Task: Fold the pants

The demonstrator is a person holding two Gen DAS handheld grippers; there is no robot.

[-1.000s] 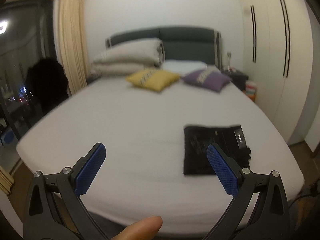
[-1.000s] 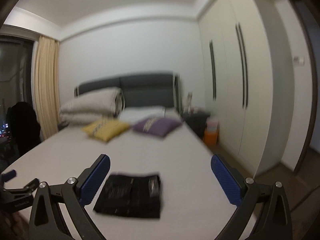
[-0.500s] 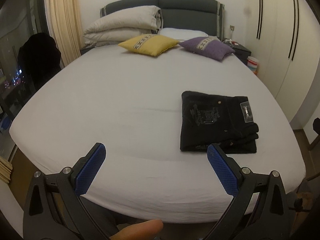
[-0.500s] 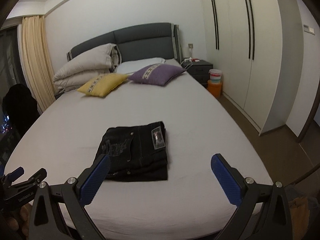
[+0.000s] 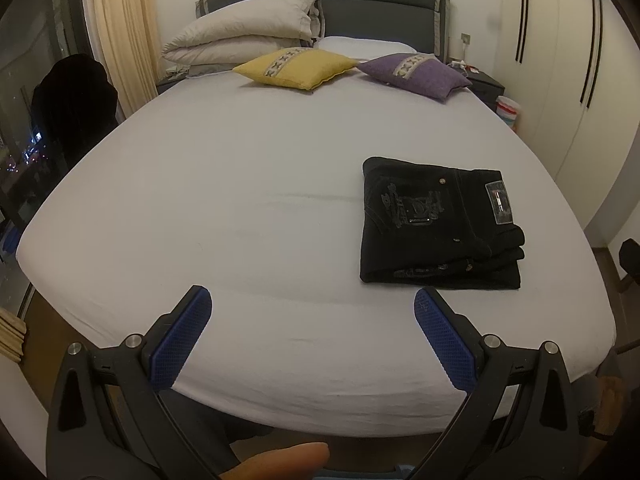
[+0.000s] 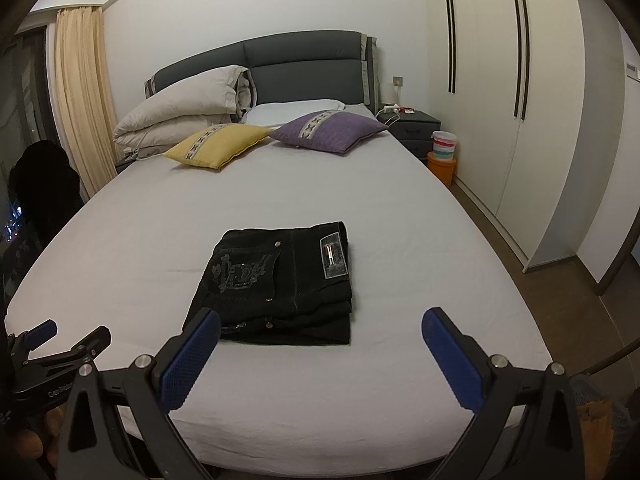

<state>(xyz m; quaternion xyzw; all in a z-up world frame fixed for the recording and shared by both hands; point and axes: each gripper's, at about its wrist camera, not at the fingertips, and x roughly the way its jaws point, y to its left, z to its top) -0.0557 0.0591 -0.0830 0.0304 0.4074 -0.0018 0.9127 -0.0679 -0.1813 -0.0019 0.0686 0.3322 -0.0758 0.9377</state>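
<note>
Black pants (image 5: 436, 222) lie folded in a neat rectangular stack on the white bed (image 5: 248, 184), toward its near right side. They also show in the right wrist view (image 6: 280, 280), straight ahead. My left gripper (image 5: 312, 300) is open and empty, held above the foot of the bed, left of the pants. My right gripper (image 6: 320, 320) is open and empty, just short of the pants' near edge. The left gripper's tip shows at the lower left of the right wrist view (image 6: 60, 340).
A yellow cushion (image 6: 218, 146), a purple cushion (image 6: 328, 130) and a folded duvet (image 6: 180, 114) lie at the headboard. A nightstand (image 6: 412, 130) and stacked tubs (image 6: 442, 156) stand right of the bed beside white wardrobes (image 6: 500, 100). A dark chair (image 5: 72, 96) stands left.
Both views have tilted down and steadied, so the bed and the folded pants now sit lower and closer in view. The pants have not moved. Both grippers stay open.
</note>
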